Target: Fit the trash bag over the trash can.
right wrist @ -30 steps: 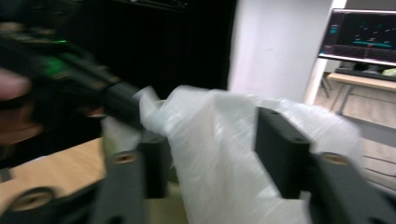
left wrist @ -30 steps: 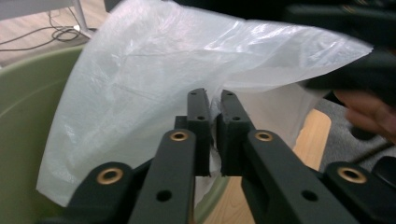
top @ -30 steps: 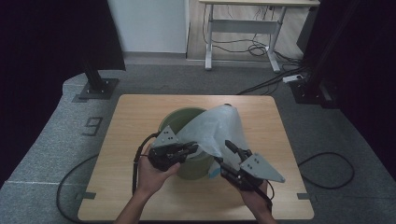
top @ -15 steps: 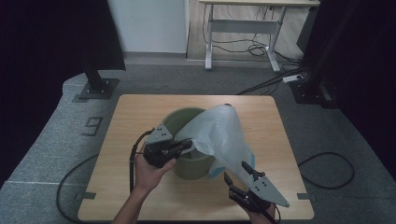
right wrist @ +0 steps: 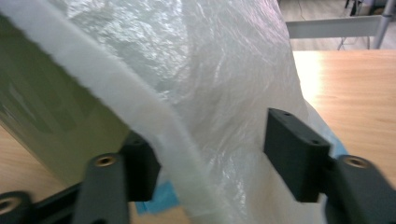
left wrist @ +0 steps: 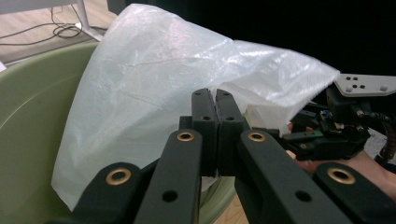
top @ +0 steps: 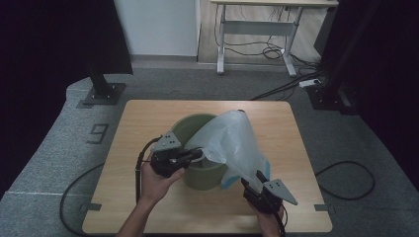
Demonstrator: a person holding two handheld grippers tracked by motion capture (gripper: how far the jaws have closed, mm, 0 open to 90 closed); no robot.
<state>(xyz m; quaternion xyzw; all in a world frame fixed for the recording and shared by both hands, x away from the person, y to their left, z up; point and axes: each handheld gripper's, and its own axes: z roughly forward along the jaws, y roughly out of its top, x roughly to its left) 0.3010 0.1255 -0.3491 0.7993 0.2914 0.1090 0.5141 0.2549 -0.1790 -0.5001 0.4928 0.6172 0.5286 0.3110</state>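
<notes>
Right gripper point(top: 258, 181) had dropped from beside the bin's near rim to the bag's bottom hem, low at the table's point(top: 148, 118) near right edge; left gripper point(top: 193, 155) had barely shifted. Right jaws had just been closing but stood apart, with the bag point(right wrist: 224, 93) between them and the pads not pressing on it. Left jaws were pressed together, apparently pinching the bag's edge at the near rim of the bin point(top: 190, 126), though the pinch point itself was hidden behind the jaws point(left wrist: 215, 126). Bag was draped over the bin's right half, peaked high, hem hanging down outside to the table.

Risks, as I judged them:
- Right jaws could close on one film layer or miss the hem; thin slippery plastic would slide out.
- Pulling down hard against the left pinch could tear the film or yank it free from the left side.
- Light bin could tip or skid toward the right if the pull went sideways.
</notes>
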